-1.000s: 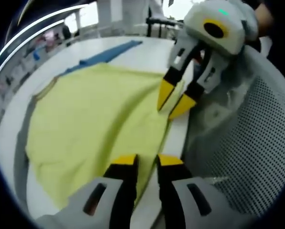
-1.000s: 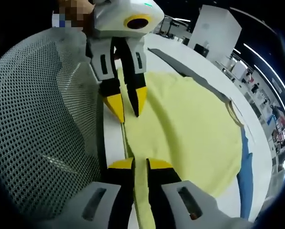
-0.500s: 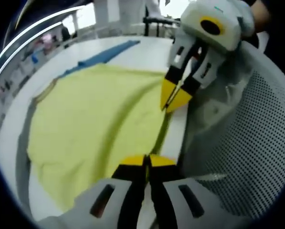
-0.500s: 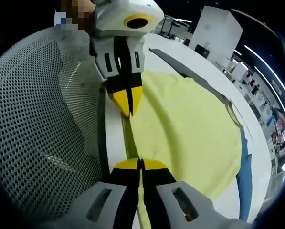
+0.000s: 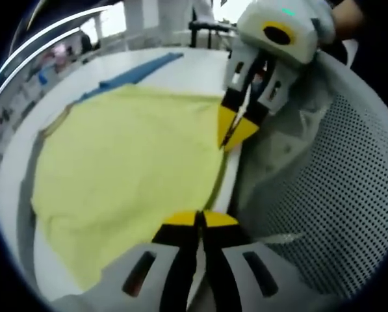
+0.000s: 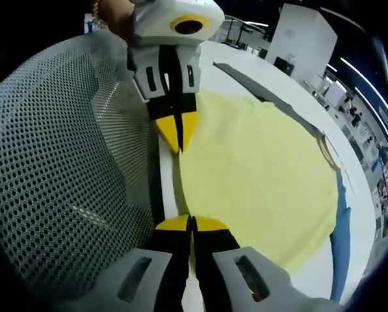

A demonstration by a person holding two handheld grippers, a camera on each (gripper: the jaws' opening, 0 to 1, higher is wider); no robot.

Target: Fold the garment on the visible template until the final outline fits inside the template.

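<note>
A yellow garment [image 5: 129, 156] lies spread on the white table [image 5: 187, 71], with its near hem along the table's front edge. My left gripper [image 5: 199, 220] is shut on that hem at the bottom of the left gripper view. Further along the same edge, my right gripper [image 5: 235, 134] comes in from the upper right, also shut on the hem. In the right gripper view the garment [image 6: 258, 175] stretches to the right. There my right gripper [image 6: 192, 224] pinches the hem, and the left gripper [image 6: 179, 135] comes in from above. A blue template strip [image 5: 132, 75] shows beyond the garment.
A grey mesh chair back [image 5: 323, 195] stands close against the table's front edge, seen as the mesh chair [image 6: 64, 162] in the right gripper view. A grey strip [image 6: 252, 84] and a blue strip [image 6: 340, 260] border the garment. Room furniture and lights lie far behind.
Both grippers were open at the hem a second ago and have since shut on it. The hem between them is pulled taut and slightly raised.
</note>
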